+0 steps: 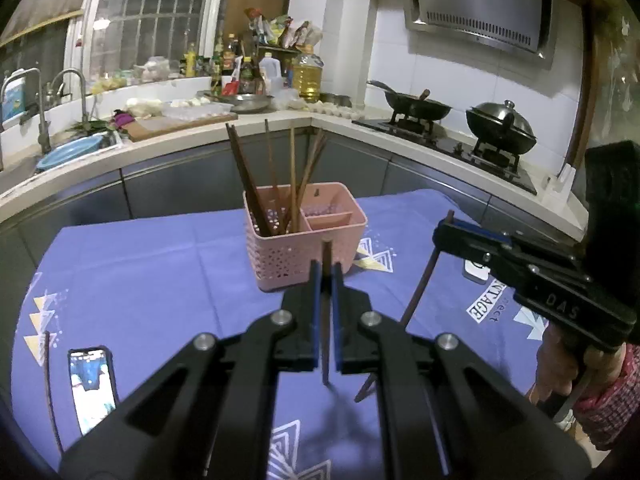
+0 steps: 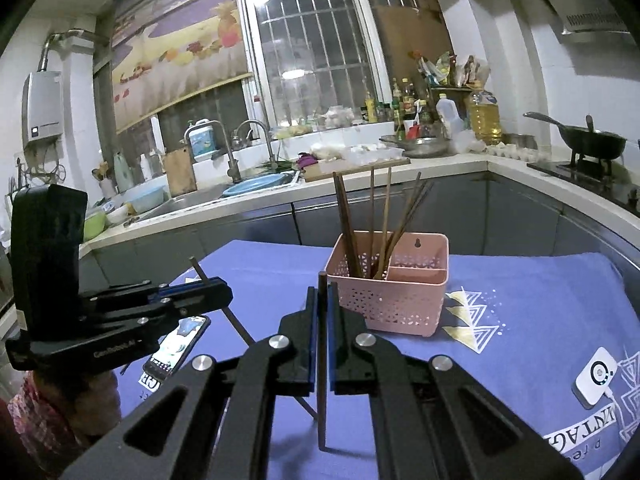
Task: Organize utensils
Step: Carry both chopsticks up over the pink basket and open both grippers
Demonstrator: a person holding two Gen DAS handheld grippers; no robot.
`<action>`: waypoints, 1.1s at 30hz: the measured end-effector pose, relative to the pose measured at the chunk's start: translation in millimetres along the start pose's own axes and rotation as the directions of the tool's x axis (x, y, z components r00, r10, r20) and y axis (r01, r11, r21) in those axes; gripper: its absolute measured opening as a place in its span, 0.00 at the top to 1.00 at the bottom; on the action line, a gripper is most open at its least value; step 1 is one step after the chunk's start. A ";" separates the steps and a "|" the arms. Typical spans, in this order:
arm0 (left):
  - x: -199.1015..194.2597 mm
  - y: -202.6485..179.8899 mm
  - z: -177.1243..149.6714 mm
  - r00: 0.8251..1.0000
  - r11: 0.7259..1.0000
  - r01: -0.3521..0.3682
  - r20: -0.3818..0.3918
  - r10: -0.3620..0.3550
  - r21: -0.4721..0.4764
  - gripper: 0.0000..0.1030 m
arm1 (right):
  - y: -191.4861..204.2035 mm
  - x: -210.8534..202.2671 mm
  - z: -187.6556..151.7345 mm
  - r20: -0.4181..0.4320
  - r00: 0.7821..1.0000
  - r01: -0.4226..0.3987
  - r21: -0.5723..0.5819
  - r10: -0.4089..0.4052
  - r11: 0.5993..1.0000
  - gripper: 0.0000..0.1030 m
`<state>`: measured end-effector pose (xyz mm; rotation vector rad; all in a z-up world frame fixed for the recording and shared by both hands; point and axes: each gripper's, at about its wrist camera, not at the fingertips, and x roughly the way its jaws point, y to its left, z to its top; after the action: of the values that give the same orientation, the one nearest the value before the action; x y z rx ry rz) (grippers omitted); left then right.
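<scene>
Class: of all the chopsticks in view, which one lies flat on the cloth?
The chopstick beside the phone: it lies flat and ungripped; the others stand in the pink basket or are gripped.

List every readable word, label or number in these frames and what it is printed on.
"DAS": side of the right gripper.
"NTAGE", cut off: purple tablecloth.
"GeoRobot.AI", faint and uncertain: side of the left gripper.
Bottle labels, phone screen: too small or blurred.

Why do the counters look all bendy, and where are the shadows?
Left wrist view: the fisheye lens curves the counter, and the chopstick in the left tool shadows the cloth. Right wrist view: same curving, with bright glare on the window.
</scene>
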<state>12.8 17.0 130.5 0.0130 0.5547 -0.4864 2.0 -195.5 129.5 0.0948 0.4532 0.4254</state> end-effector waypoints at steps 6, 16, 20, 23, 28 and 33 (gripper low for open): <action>-6.8 1.2 46.4 0.999 1.000 0.008 0.048 -0.008 0.007 0.96 | -16.2 16.7 44.9 0.007 1.000 -0.022 0.034 0.022 0.999 0.96; -0.9 3.7 163.3 0.973 0.997 -0.079 0.217 0.073 0.017 0.96 | -40.3 37.9 158.9 0.169 0.985 0.018 0.043 -0.025 0.999 0.96; 23.7 7.2 181.1 0.964 0.991 -0.129 0.236 0.119 0.028 0.96 | -48.0 61.4 167.6 0.172 0.984 0.041 0.020 -0.044 0.999 0.96; 50.0 10.3 179.5 0.971 0.990 -0.135 0.205 0.125 0.033 0.96 | -53.8 87.9 158.6 0.141 0.988 0.064 -0.002 -0.063 0.998 0.96; 88.3 14.6 162.3 0.981 0.990 -0.136 0.141 0.130 0.038 0.96 | -62.1 116.2 136.6 0.085 0.994 0.068 0.002 -0.068 0.998 0.96; 120.0 22.4 144.3 0.990 0.991 -0.131 0.048 0.130 0.015 0.96 | -66.2 139.8 118.1 -0.009 0.999 0.054 0.029 -0.054 0.998 0.95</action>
<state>184.2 -36.3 189.9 0.0544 0.4998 -0.3629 193.0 -196.6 166.7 0.1085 0.4692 0.3666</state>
